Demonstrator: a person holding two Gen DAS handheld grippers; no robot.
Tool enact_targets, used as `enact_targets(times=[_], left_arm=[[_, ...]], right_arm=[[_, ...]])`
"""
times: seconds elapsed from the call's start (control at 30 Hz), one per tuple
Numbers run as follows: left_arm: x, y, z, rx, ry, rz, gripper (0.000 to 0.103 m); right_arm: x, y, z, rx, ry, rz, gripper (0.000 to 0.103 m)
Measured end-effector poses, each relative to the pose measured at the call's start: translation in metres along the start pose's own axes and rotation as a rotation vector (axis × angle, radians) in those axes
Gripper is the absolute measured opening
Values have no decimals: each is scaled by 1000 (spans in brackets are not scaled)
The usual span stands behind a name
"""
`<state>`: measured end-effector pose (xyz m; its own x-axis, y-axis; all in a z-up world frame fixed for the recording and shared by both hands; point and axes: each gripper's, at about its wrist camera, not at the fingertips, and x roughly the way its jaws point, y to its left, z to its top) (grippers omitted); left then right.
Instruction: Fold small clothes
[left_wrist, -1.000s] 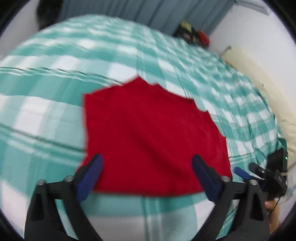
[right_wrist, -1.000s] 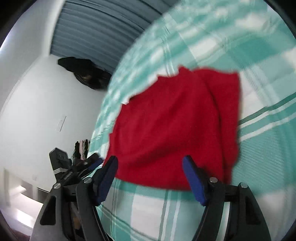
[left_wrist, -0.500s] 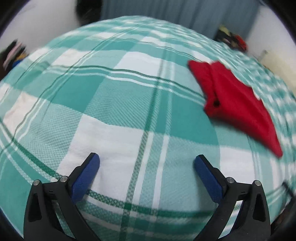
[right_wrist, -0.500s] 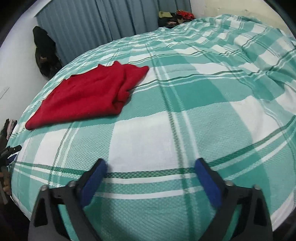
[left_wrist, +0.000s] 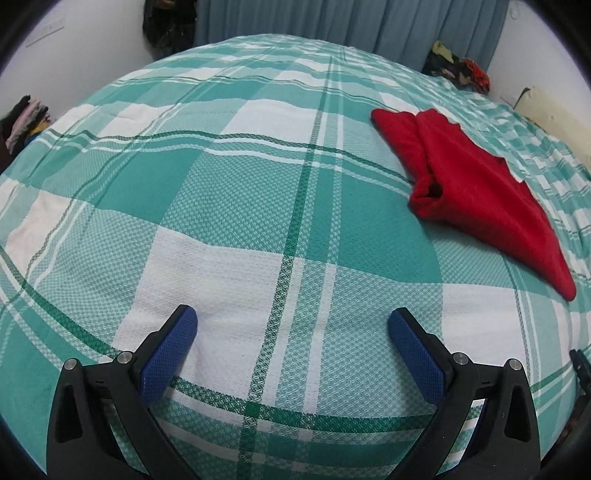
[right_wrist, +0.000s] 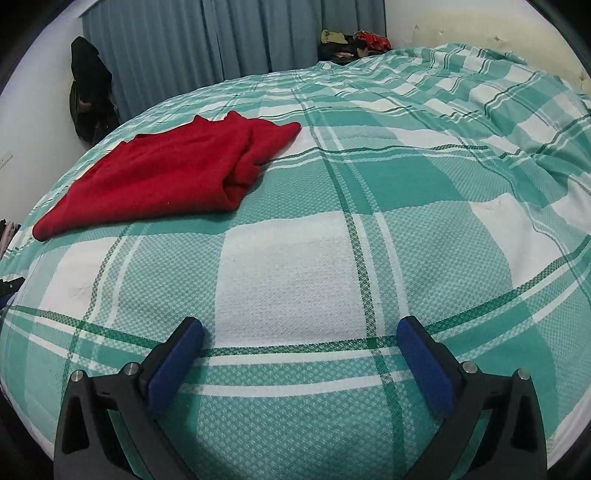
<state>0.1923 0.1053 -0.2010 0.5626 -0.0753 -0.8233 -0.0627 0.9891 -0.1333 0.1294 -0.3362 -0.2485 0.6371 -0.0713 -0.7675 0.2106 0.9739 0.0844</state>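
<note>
A red folded garment (left_wrist: 476, 192) lies flat on the green and white checked bed cover (left_wrist: 258, 206), to the right in the left wrist view. In the right wrist view it (right_wrist: 173, 173) lies to the left, its folded edge facing right. My left gripper (left_wrist: 291, 321) is open and empty, low over the bed cover, well to the left of the garment. My right gripper (right_wrist: 301, 332) is open and empty, low over the bed cover, to the right of the garment.
Blue curtains (right_wrist: 192, 40) hang behind the bed. A dark bag (right_wrist: 88, 96) hangs by the wall at the left. A pile of clothes (right_wrist: 351, 42) lies at the far corner. A cream pillow (left_wrist: 554, 114) sits at the right edge. More clothes (left_wrist: 22, 118) lie beside the bed.
Both grippers have swung away from the red garment, left one to the left and right one to the right. The garment now lies off to the side in each view. Both stay open.
</note>
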Motion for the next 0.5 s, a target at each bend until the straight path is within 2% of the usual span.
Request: enact_targets(times=[0.5], left_arm=[[-3,0,-2,5,-15,6,103]], right_arm=[[0,0,-1,-2,-5,0,103]])
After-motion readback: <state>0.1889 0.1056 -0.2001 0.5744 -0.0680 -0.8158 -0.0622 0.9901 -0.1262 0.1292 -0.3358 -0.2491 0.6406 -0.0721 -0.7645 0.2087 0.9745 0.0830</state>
